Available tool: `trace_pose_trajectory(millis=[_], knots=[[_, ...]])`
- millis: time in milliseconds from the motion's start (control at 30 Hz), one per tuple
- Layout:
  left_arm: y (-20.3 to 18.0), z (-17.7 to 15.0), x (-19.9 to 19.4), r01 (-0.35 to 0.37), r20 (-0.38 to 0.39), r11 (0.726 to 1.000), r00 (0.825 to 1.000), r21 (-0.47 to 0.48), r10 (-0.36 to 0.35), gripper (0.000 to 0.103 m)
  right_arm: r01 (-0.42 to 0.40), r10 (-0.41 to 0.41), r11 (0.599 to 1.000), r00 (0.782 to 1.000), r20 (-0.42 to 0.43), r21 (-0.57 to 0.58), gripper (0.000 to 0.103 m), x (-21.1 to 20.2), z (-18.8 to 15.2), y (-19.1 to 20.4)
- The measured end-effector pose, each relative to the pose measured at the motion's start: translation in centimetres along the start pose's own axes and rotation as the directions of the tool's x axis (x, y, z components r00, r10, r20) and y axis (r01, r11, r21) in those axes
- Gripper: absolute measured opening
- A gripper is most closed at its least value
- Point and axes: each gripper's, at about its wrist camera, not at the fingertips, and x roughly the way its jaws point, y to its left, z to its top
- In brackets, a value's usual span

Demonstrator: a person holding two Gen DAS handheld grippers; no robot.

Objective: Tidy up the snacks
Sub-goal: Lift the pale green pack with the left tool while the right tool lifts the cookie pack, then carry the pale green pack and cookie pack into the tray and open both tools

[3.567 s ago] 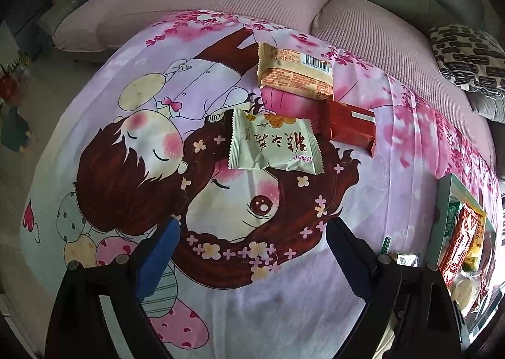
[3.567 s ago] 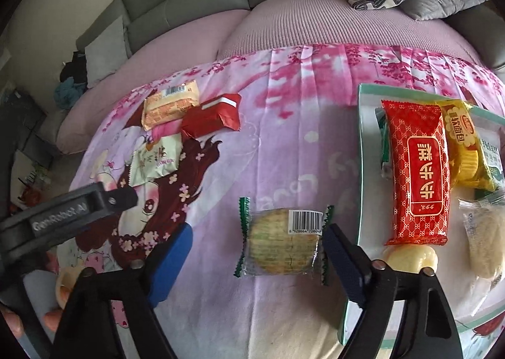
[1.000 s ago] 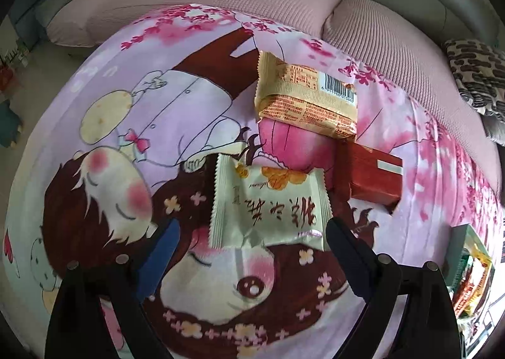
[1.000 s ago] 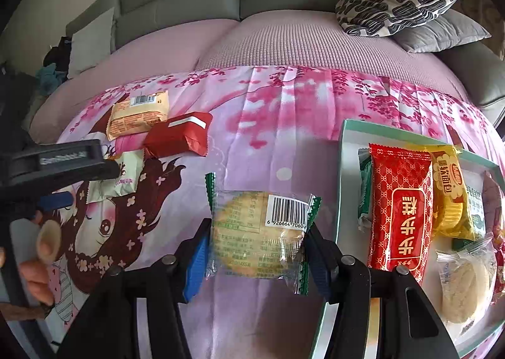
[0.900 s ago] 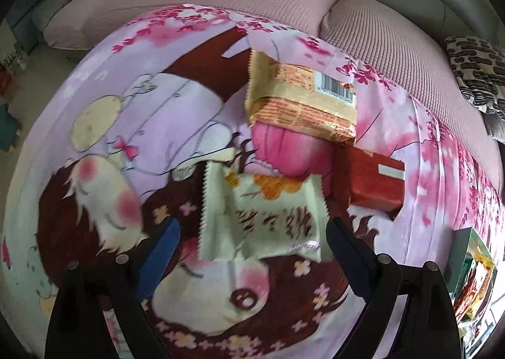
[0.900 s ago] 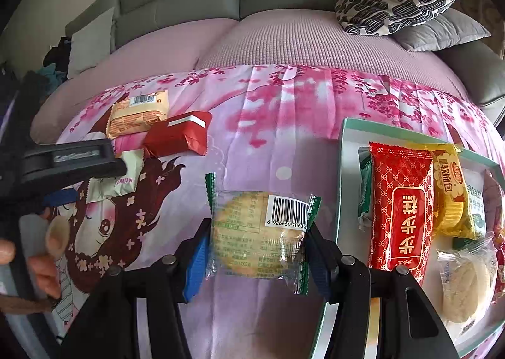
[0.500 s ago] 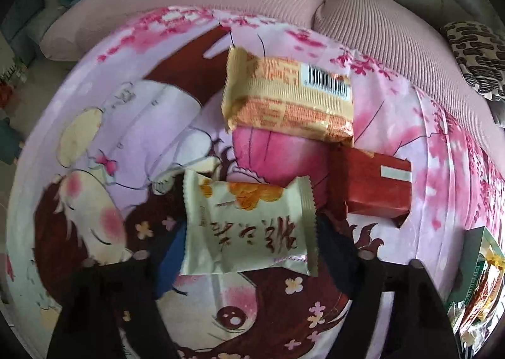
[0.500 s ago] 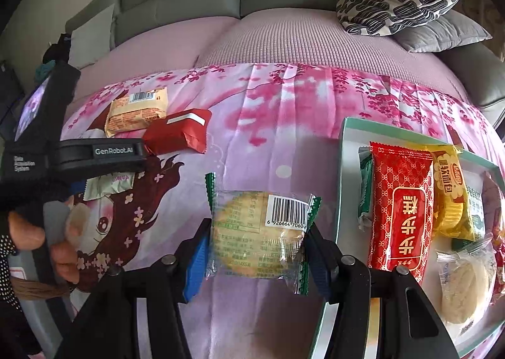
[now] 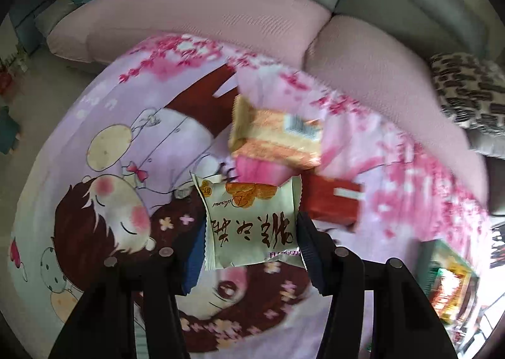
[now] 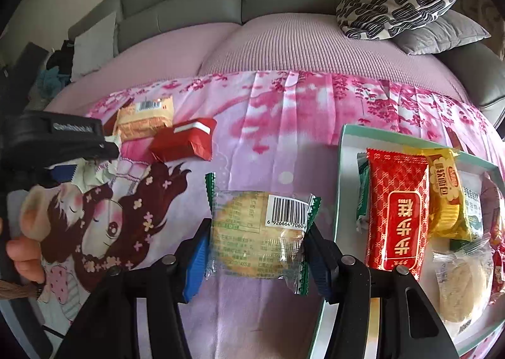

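A pale green snack packet (image 9: 252, 201) sits between the fingers of my left gripper (image 9: 251, 242), whose jaws are closing, pads pressed on its sides; it hangs a little above the cartoon cloth (image 9: 126, 144). In the right wrist view that same packet (image 10: 94, 173) shows crumpled under the left gripper's black body. My right gripper (image 10: 256, 237) is shut on a clear-wrapped round cookie packet (image 10: 249, 217) with green ends, which rests on the cloth left of the tray (image 10: 344, 144). An orange packet (image 9: 274, 138) and a red packet (image 9: 331, 201) lie behind the green one.
The tray holds several snacks, among them a long red packet (image 10: 397, 214) and a yellow packet (image 10: 445, 195). A person's hand (image 10: 28, 232) grips the left tool. A pink-covered sofa (image 10: 284, 43) with a patterned cushion (image 10: 397, 2) runs behind the cloth.
The left gripper's jaws closed in on the pale green packet and raised it off the cloth. The right gripper stayed still, holding the cookie packet.
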Motion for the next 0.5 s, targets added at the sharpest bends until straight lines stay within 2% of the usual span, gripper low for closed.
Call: trace_pose_trajectory(millis=[167,267,500], knots=[[-2.8,-0.5,-3.1,0.068,0.043,0.996,0.997,0.058,-0.071,0.056,-0.024,0.022,0.999,0.998,0.056,0.043,0.059,-2.1,0.7,-1.1],[-4.8,-1.0,-4.5,0.110,0.059,0.988,0.991,0.108,-0.117,0.056,-0.014,0.007,0.997,0.996,0.086,0.071,0.059,-3.2,1.0,-2.2],[-9.9,-3.3,-6.7,0.183,0.055,0.951,0.978,0.251,-0.203,0.056,0.085,-0.110,0.979,0.985,0.130,0.188,0.059,-5.5,0.9,-7.6]])
